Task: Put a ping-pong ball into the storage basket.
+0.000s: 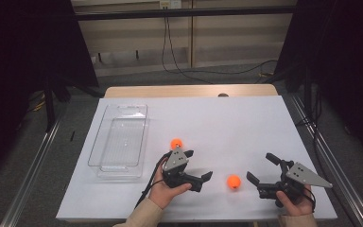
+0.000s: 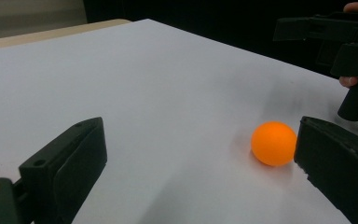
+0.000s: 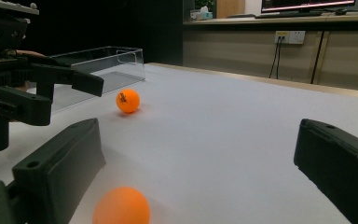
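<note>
While both claws gape, near ball (image 1: 234, 181) lies between; tray (image 1: 105, 156) beside far ball (image 1: 176, 143).

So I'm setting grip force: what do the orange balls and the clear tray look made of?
The near orange ball and far orange ball look like matte, seamless plastic, likely light hollow shells. The tray looks like rigid clear plastic: see-through, with glossy edges.
</note>
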A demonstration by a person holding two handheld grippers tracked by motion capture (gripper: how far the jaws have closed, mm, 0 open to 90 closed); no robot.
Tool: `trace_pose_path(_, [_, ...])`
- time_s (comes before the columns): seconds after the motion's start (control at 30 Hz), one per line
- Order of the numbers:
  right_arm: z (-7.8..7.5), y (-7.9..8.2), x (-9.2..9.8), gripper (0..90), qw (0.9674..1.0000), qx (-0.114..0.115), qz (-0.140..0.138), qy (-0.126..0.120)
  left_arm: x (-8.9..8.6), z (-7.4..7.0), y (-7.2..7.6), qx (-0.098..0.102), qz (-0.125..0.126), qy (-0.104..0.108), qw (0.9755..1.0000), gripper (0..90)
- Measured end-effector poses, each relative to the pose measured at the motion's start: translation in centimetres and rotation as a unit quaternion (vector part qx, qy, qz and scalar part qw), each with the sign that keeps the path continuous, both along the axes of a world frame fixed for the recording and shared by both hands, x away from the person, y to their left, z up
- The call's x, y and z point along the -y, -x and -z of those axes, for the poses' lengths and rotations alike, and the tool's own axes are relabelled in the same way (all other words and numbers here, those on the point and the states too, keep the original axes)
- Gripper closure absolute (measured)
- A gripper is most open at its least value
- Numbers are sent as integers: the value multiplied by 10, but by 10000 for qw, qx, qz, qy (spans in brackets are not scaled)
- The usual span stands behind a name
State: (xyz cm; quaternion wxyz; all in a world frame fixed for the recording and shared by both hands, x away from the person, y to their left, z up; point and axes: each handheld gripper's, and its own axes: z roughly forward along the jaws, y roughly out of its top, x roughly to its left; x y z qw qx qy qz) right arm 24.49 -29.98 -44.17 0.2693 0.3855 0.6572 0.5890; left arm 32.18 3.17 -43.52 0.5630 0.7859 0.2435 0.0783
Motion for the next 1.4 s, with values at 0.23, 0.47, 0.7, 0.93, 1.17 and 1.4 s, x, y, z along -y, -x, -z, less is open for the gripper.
trace_pose_path(0.23, [0, 0, 0, 7, 10000, 1, 6, -6, 3, 0, 0, -16, 8, -12, 10000, 25])
trace_pose_path(0.47, [0, 0, 0, 6, 10000, 1, 15, -13, 7, 1, 0, -12, 49, -65, 10000, 26])
trace_pose_path(0.7, [0, 0, 0, 6, 10000, -2, 22, -22, 9, 0, 0, -19, 56, -88, 9999, 26])
trace_pose_path(0.93, [0, 0, 0, 6, 10000, -3, 24, -23, 12, 0, 1, -69, 134, -129, 9998, 28])
trace_pose_path(1.17, [0, 0, 0, 6, 10000, 1, 15, -13, 16, 1, 1, -99, 196, -132, 9997, 27])
trace_pose_path(1.4, [0, 0, 0, 6, 10000, -5, 7, 5, 18, 1, 1, -120, 202, -160, 9996, 27])
